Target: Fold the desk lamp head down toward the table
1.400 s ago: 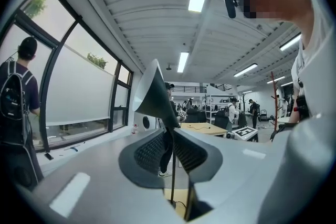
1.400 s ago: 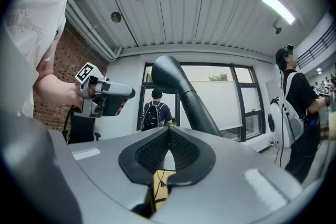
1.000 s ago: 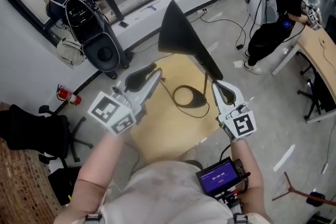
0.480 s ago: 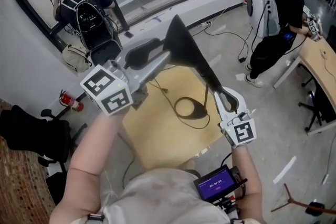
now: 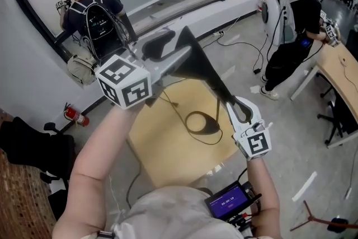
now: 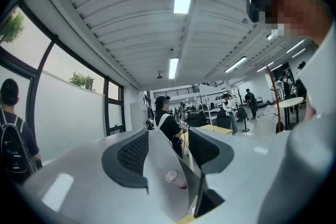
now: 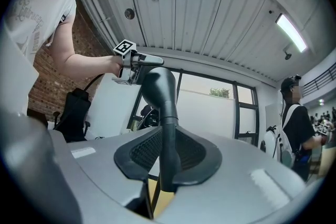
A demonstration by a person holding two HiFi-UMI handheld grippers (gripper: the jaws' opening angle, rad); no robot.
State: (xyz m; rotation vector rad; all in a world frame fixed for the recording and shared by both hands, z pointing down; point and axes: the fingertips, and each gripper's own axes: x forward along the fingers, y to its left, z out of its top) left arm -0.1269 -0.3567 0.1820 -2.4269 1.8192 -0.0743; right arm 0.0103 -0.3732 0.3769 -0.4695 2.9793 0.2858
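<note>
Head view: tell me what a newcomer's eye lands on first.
The black cone-shaped lamp head looms at centre above the wooden table. The left hand-held gripper, its jaws just opened wide, straddles the head's rim; the right hand-held gripper, jaws also just opening, straddles the lamp arm.

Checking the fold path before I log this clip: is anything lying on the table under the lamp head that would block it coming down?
Nothing foreign that I can see. Under the lamp head the table carries only the lamp's own base and its cable; the head might meet those.
</note>
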